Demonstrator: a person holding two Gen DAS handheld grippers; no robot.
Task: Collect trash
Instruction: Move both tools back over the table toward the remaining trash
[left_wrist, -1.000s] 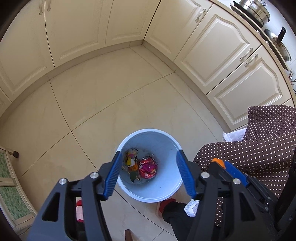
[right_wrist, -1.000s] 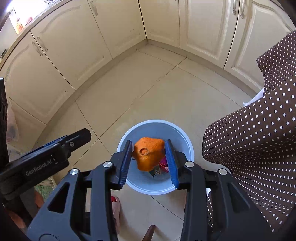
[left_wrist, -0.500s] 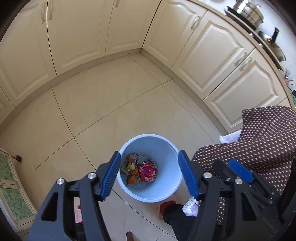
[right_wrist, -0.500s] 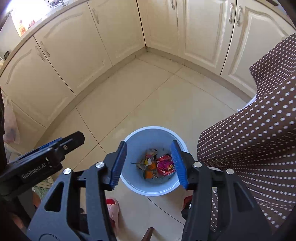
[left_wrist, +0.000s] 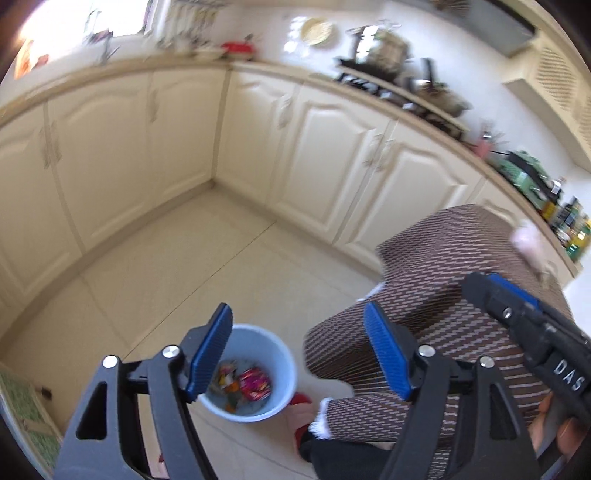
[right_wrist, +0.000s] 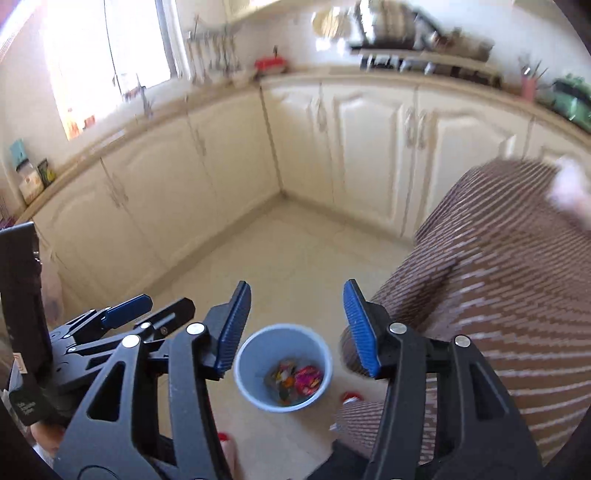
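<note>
A light blue trash bin (left_wrist: 275, 363) stands on the tiled floor, also in the right wrist view (right_wrist: 251, 360). Inside lie colourful wrappers (left_wrist: 255, 384) and orange scraps (right_wrist: 295, 380). My left gripper (left_wrist: 299, 347) is open and empty, raised well above the bin. My right gripper (right_wrist: 295, 325) is open and empty, high above the bin. The left gripper's body shows at the left of the right wrist view (right_wrist: 125, 314). The right gripper's body shows at the right of the left wrist view (left_wrist: 524, 325).
A table with a brown dotted cloth (left_wrist: 454, 280) stands right of the bin, also in the right wrist view (right_wrist: 498, 277). Cream cabinets (left_wrist: 332, 158) line the corner. Pots and bottles (left_wrist: 388, 55) sit on the counter. A small white object (right_wrist: 570, 188) lies on the cloth.
My right gripper opened and dropped the orange peel into the bin. Both grippers then rose and tilted up, so the counters and window came into view.
</note>
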